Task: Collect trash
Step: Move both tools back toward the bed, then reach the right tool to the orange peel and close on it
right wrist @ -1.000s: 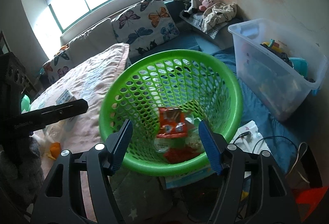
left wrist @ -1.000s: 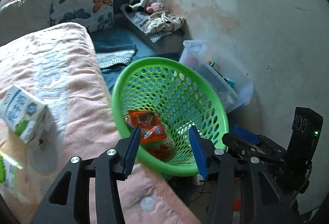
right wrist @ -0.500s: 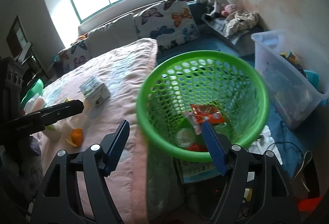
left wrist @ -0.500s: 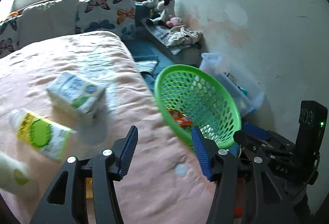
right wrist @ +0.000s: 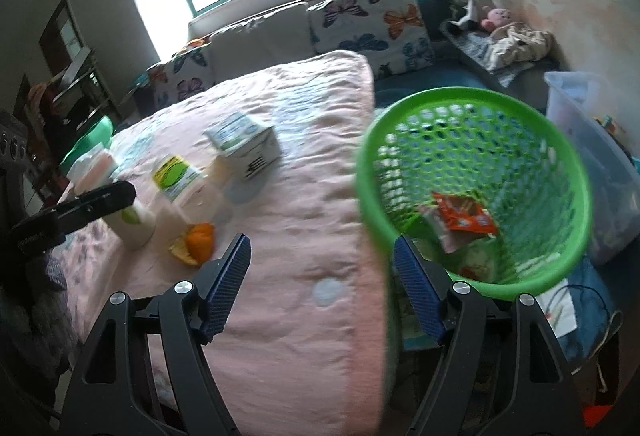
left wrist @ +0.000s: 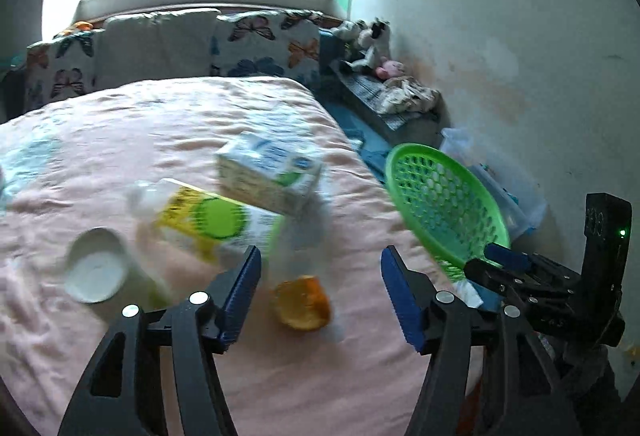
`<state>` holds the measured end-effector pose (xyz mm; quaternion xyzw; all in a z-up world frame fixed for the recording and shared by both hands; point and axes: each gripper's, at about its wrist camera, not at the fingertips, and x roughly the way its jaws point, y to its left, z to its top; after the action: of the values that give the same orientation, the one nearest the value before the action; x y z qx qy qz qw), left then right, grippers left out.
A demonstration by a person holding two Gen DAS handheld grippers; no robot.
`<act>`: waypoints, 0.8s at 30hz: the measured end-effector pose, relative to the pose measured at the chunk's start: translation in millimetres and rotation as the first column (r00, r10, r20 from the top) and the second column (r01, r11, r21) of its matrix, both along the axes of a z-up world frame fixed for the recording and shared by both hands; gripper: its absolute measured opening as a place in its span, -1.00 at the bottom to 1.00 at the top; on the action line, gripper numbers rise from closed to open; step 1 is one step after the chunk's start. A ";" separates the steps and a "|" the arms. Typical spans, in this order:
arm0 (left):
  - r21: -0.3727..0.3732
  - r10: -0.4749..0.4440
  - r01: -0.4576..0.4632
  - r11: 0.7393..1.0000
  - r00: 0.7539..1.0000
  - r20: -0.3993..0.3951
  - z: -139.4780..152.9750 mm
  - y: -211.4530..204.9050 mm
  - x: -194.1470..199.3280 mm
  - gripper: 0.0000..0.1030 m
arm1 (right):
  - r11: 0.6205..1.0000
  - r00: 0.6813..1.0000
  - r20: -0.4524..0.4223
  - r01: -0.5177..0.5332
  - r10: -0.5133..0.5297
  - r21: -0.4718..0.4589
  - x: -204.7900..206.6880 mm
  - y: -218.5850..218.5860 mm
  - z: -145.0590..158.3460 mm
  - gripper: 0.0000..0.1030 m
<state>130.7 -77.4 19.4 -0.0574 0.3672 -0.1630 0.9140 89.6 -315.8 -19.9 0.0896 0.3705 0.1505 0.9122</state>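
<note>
My left claw [left wrist: 320, 292] has swung from the green basket [right wrist: 472, 191] to the bed [left wrist: 120, 139]; its jaws have just been opening, empty, over the orange peel [left wrist: 301, 302]; my right claw [right wrist: 320, 284] gapes empty at the bed's right edge; more trash awaits.

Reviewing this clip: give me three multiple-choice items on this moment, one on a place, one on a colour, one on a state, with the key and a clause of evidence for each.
1. Where does the orange peel lie?
A. in the basket
B. on the pink blanket
C. on the floor

2. What colour is the perforated basket?
A. blue
B. white
C. green

3. How does the left claw stand?
A. open, nothing held
B. shut on the carton
C. shut on the peel

Key: 1 B, the peel rests on the blanket, with the milk carton and a bottle beyond it. 2 C, its rim and mesh are bright green. 3 A, its jaws have just been opening; the peel shows between them but apart from the pads.
</note>
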 end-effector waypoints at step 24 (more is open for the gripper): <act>0.006 0.221 -0.221 0.975 0.975 0.019 -11.2 104.8 -36.7 0.80 | 0.964 0.971 -0.026 -0.241 0.240 -0.115 13.8 138.9 -30.2 0.40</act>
<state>94.0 27.4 8.3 -0.0927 0.3511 -0.0594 0.9299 103.4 -176.9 -50.1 -0.0091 0.3920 0.2374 0.8888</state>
